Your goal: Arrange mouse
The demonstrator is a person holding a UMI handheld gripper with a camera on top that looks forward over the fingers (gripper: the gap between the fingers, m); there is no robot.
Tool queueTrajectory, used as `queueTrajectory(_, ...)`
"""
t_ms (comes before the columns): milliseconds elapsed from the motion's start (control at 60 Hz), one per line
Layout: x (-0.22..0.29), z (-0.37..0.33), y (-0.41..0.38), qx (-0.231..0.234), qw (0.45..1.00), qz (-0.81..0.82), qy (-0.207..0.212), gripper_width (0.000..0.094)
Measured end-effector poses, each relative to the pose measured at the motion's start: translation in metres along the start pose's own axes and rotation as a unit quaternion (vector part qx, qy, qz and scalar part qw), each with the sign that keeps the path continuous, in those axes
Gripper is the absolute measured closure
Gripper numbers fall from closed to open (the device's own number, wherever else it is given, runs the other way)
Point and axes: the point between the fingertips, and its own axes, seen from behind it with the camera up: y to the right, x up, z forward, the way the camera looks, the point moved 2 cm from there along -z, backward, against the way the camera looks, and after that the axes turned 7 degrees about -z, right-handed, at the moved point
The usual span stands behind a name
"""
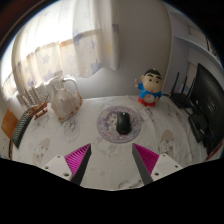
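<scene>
A dark computer mouse (123, 123) lies on a round grey mouse mat (111, 125) near the middle of the white patterned table (60, 140). My gripper (112, 158) is open and empty, its two fingers with magenta pads (78, 157) spread wide. The mouse is beyond the fingers, ahead of the gap between them and a little toward the right finger. Nothing is between the fingers.
A cartoon boy figure (150, 88) stands at the back of the table, to the right of the mouse. A clear jug (66, 99) stands at the back left. A dark monitor (207, 95) is at the right. White curtains hang behind.
</scene>
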Motion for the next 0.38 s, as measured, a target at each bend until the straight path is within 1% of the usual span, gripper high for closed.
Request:
queueTrajectory(67, -0.013, -0.019, -0.01, 0.008, 1.0, -0.004, -0.004, 0.0085)
queueTrajectory(150, -0.022, -0.032, -0.015, 0.007, 1.0, -0.017, 0.0, 0.0083)
queueTrajectory(283, -0.02, -0.031, -0.022, 0.006, 1.0, -0.02, 0.014, 0.0083)
queueTrajectory(383, -0.02, -0.029, -0.028, 0.013, 1.0, -0.02, 0.007, 0.0086)
